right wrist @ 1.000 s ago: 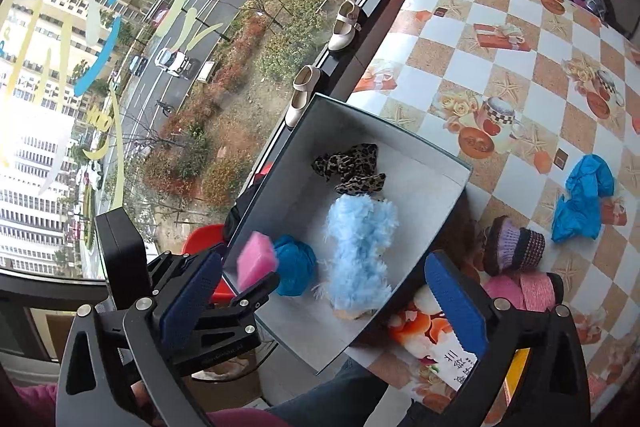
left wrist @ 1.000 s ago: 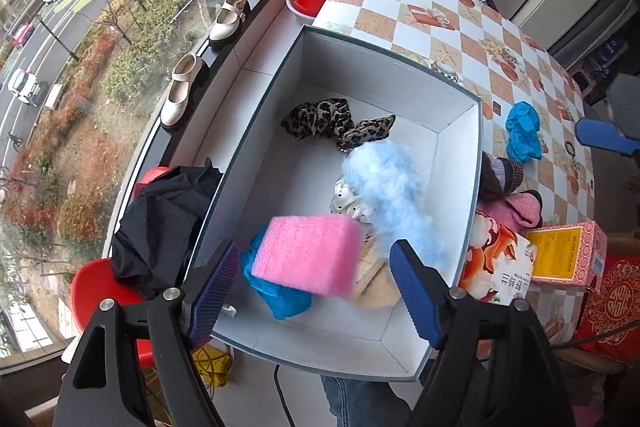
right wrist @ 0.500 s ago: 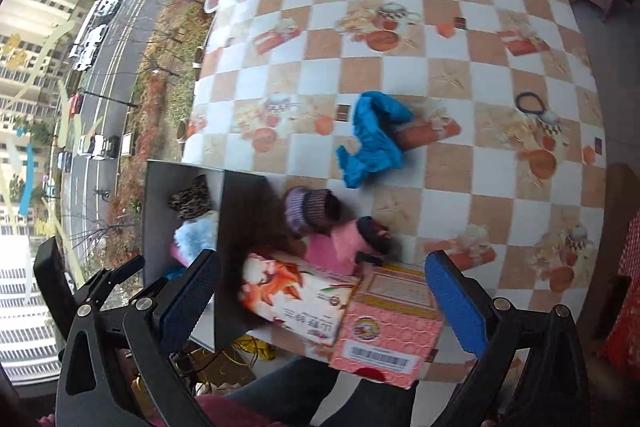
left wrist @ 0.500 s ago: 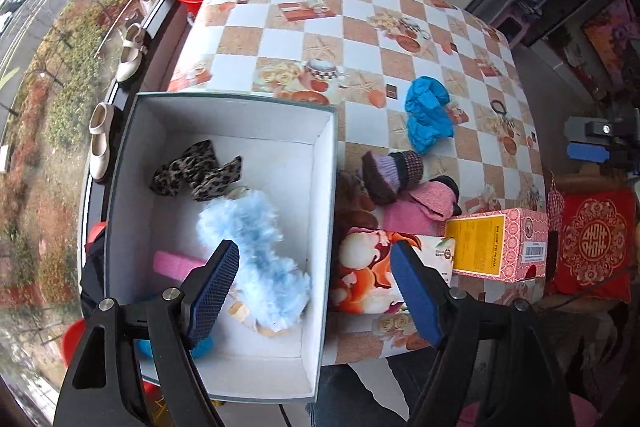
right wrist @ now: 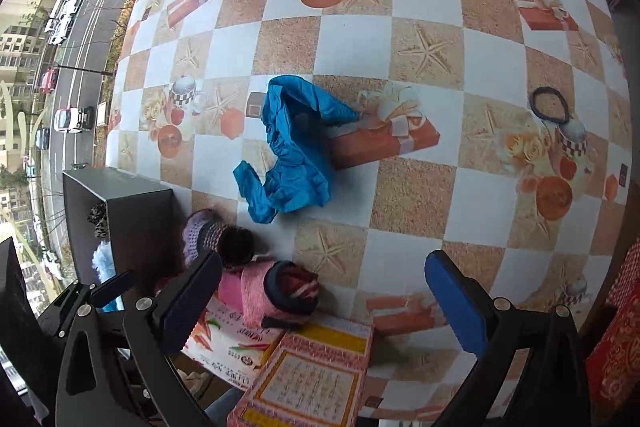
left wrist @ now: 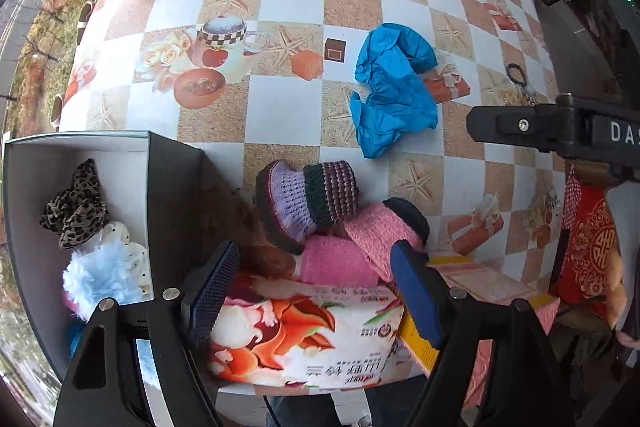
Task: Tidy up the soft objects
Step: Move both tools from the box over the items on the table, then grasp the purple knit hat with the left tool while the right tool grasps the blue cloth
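Now the pink sponge is in the box [left wrist: 172,179]; both the left gripper [left wrist: 312,291] and right gripper [right wrist: 320,291] gape empty above the table's [right wrist: 352,39] knitted booties [left wrist: 308,199].

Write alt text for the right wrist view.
The open, empty right gripper hovers over a checkered table, with a crumpled blue cloth ahead. Knitted booties lie lower left beside a dark box; a black hair tie lies right.
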Demonstrator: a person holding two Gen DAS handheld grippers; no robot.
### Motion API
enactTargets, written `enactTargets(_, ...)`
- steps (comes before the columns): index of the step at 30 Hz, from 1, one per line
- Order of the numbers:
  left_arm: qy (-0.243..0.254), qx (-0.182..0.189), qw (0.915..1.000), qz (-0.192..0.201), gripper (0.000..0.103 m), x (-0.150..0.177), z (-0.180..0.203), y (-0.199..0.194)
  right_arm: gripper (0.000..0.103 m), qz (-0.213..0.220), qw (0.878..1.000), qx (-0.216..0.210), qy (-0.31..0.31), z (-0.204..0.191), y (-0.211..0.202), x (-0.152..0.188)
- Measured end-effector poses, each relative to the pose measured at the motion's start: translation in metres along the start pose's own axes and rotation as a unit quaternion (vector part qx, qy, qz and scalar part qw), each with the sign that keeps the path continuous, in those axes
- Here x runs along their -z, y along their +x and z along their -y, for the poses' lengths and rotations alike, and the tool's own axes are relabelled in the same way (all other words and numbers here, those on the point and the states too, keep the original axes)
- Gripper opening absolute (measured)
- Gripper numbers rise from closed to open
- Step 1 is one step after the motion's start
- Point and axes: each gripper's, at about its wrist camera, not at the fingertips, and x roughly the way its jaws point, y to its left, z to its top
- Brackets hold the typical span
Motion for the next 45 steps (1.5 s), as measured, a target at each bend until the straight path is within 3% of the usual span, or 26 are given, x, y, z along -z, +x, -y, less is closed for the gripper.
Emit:
enactTargets(8,-0.044,-0.046,0.997,-0.046,0.081,-0.019,0.004,0.051,0.102,0.002,1.0,0.005,-0.02,-0.005,0.037,-0.047)
enactTargets(14,-0.07,-0.047,0.9944,-0.064,0.081,-0.019,-0.005,0.074,0.102,-0.023,0.997,0.023,-0.067,-0.026,0.079,-0.063)
enactTargets(18,-0.065,-0.054,0.9937,-0.074,0.081,-0.025,-0.005,0.087,0.102,-0.02,0.988,0.114,-0.099,-0.022,0.094,-0.057)
enactTargets(24,-0.057,-0.053,0.9936,-0.082,0.081,-0.034,-0.011,0.099,0.102,-0.023,0.991,0.13,0.031,0.084,0.076,-0.025)
enactTargets(28,-0.038,-0.058,0.9951,-0.069,0.081,-0.037,-0.009,0.098,0.102,-0.008,0.991,0.046,0.123,0.138,0.052,0.006)
enactTargets(30,-0.039,-0.057,0.9953,-0.068,0.081,-0.038,-0.01,0.098,0.102,0.018,0.994,0.019,0.108,0.132,0.04,0.01)
enactTargets(32,-0.038,-0.059,0.9953,-0.067,0.082,-0.041,-0.009,0.097,0.102,0.037,0.997,0.018,0.066,0.111,0.034,0.007)
enactTargets(35,-0.036,-0.062,0.9952,-0.066,0.084,-0.045,-0.006,0.096,0.102,0.03,0.998,0.054,-0.005,0.071,0.047,-0.001)
enactTargets(37,-0.039,-0.063,0.9948,-0.07,0.093,-0.046,0.0,0.101,0.102,0.021,0.996,0.082,-0.036,0.056,0.065,-0.005)
enactTargets(40,-0.051,-0.052,0.9936,-0.086,0.103,-0.047,-0.004,0.111,0.103,0.001,0.99,0.136,-0.044,0.053,0.086,-0.008)
enactTargets(45,-0.055,-0.053,0.9949,-0.067,0.103,-0.045,-0.003,0.108,0.103,0.006,0.991,0.133,-0.024,0.063,0.085,-0.01)
